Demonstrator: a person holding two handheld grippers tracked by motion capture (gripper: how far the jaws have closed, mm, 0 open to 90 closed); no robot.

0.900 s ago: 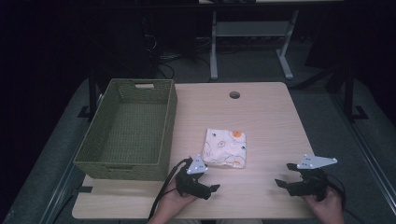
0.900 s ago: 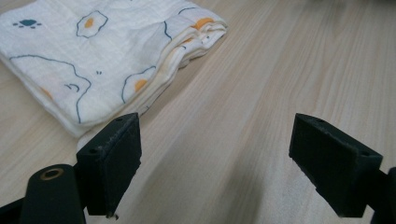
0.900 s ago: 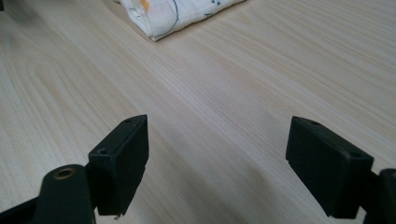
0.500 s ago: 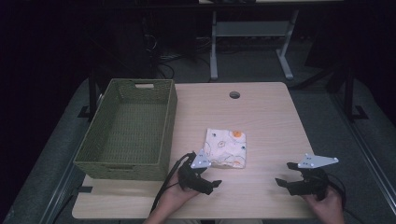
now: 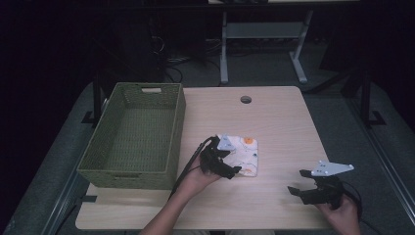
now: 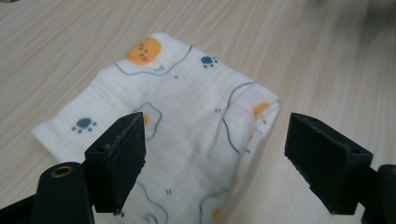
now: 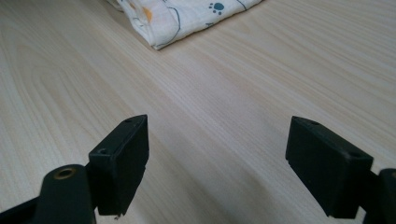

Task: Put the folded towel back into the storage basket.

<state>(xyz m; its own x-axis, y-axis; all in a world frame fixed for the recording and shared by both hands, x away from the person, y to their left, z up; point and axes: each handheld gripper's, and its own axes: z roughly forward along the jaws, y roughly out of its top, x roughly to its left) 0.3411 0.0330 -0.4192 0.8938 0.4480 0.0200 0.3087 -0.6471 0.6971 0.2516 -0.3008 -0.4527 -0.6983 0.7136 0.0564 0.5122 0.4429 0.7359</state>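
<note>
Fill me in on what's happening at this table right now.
A person sits at a wooden table with a two-jaw gripper in each hand. The left gripper is over the near edge of a folded white cloth printed with paw marks and orange faces; its jaws are open, with the cloth between them and not yet pinched. The right gripper, also open, rests over bare table to the cloth's right. A green woven basket stands empty at the left of the table.
</note>
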